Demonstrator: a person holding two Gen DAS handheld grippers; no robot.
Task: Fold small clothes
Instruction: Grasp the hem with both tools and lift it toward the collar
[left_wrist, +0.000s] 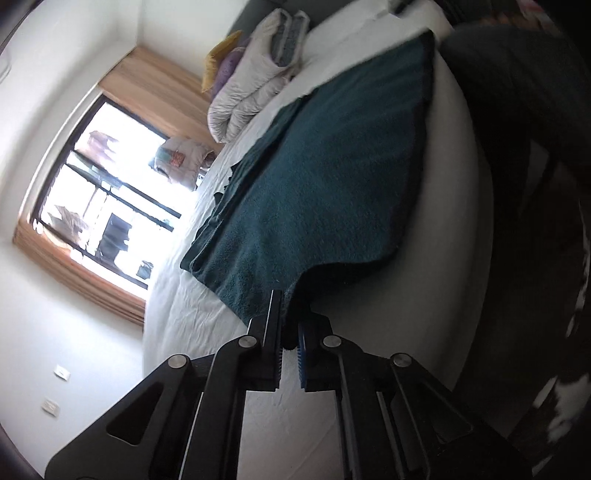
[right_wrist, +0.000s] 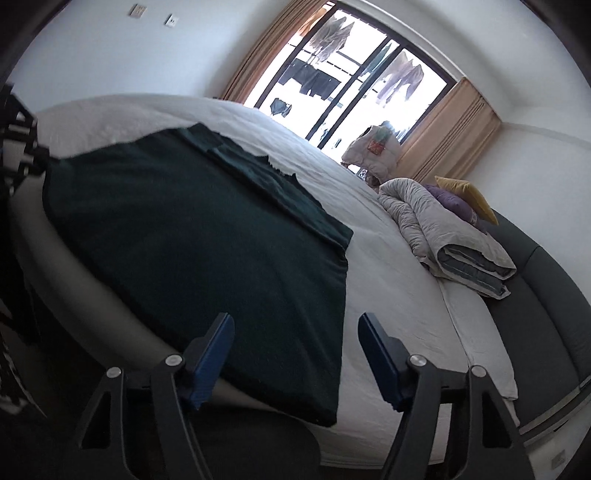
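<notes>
A dark teal fleece garment (left_wrist: 332, 166) lies spread on the white bed (left_wrist: 192, 306). My left gripper (left_wrist: 290, 306) is shut on a near corner of the garment, which is pinched between its jaws and lifted slightly off the sheet. In the right wrist view the same garment (right_wrist: 184, 240) lies flat and reaches the bed's near edge. My right gripper (right_wrist: 295, 321) is open and empty, and its blue pads (right_wrist: 210, 358) straddle the garment's near hem just above it.
A folded grey quilt (right_wrist: 454, 236) with purple and yellow cushions (right_wrist: 469, 195) lies at the head of the bed. A dark grey headboard (right_wrist: 546, 295) runs along the right. A curtained window (right_wrist: 351, 81) is behind the bed.
</notes>
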